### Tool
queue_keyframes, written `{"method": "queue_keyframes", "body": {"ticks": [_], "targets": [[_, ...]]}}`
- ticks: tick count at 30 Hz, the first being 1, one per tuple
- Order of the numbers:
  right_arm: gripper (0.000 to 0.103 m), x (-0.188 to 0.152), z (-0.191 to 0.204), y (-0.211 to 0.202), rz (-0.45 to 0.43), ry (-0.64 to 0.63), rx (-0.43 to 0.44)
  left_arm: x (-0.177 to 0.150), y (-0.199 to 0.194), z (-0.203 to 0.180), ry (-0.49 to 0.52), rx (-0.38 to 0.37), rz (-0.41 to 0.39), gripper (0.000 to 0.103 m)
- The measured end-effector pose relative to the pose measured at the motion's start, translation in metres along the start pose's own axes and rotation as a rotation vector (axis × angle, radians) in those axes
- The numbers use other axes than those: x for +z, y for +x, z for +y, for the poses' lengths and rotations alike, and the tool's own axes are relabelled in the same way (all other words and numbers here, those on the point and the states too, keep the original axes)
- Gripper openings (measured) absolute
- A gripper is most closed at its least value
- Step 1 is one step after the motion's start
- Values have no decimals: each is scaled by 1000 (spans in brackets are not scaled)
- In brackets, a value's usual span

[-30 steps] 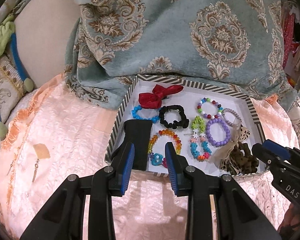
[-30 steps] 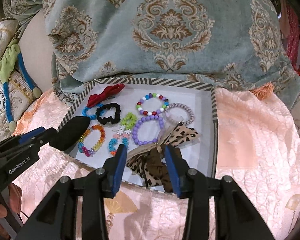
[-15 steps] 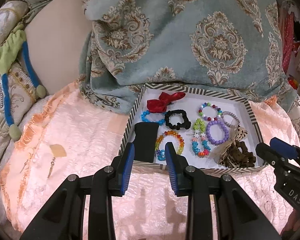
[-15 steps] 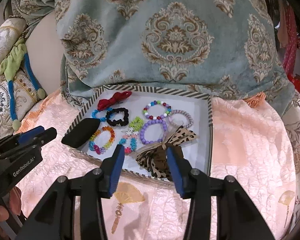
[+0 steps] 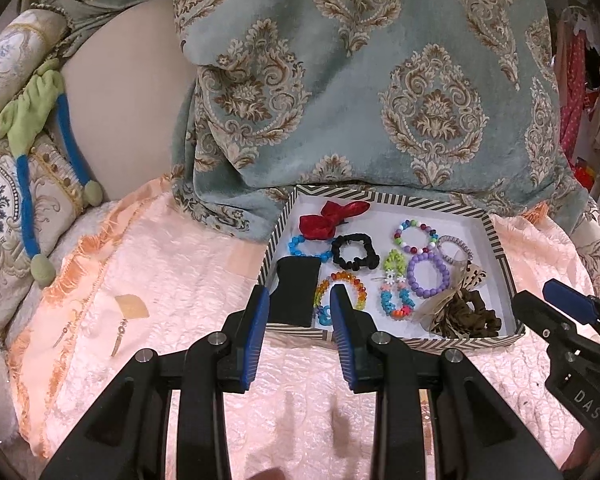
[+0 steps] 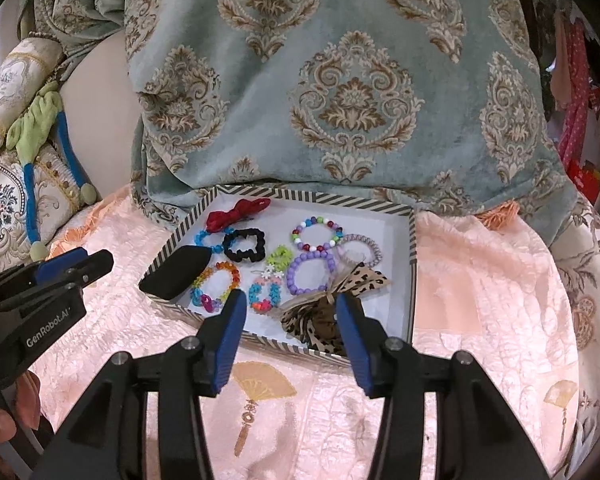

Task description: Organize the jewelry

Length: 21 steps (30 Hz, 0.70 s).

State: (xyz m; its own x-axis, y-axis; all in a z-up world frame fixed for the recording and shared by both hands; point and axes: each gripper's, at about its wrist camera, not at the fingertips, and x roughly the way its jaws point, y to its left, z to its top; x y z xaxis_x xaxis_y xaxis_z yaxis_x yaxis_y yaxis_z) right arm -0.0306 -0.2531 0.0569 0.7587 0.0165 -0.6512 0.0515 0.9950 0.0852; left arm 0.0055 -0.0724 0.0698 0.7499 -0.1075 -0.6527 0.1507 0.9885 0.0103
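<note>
A striped box lid [image 5: 496, 236] [image 6: 413, 248] on the peach bedspread holds jewelry: a red bow [image 5: 328, 218] [image 6: 236, 212], a black scrunchie [image 5: 354, 256] [image 6: 245, 245], several bead bracelets such as the purple one [image 5: 428, 274] [image 6: 310, 274], a leopard bow [image 5: 460, 312] [image 6: 324, 312] and a black pouch [image 5: 296, 296] [image 6: 178, 274]. My left gripper [image 5: 299, 330] is open and empty, just short of the lid's near edge by the pouch. My right gripper [image 6: 290, 332] is open and empty, in front of the leopard bow.
A teal patterned blanket [image 5: 360, 80] [image 6: 340, 80] drapes behind the lid. Embroidered cushions [image 5: 4, 184] and a green-and-blue cord [image 5: 28, 128] lie at the left. Each gripper shows in the other's view, the right one [image 5: 572, 336] and the left one [image 6: 40, 292].
Both grippers have drawn back from the lid toward me, so it looks smaller and farther. Both stay open and empty. The jewelry has not moved.
</note>
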Motion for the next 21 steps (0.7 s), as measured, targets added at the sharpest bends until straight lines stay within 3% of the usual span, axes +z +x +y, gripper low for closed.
{"method": "queue_keyframes", "body": {"ticks": [6,9,21], "targets": [[50,1,-1,-9,-18,8,-3,0,-8,-2,5,10,-19,16],[55,1,-1,-13,-25,8,-4,0,-10,-2,7,24,-26,16],[56,0,3,-16,-29,-6,-7,-2,-11,0,-4,31,-24,16]]}}
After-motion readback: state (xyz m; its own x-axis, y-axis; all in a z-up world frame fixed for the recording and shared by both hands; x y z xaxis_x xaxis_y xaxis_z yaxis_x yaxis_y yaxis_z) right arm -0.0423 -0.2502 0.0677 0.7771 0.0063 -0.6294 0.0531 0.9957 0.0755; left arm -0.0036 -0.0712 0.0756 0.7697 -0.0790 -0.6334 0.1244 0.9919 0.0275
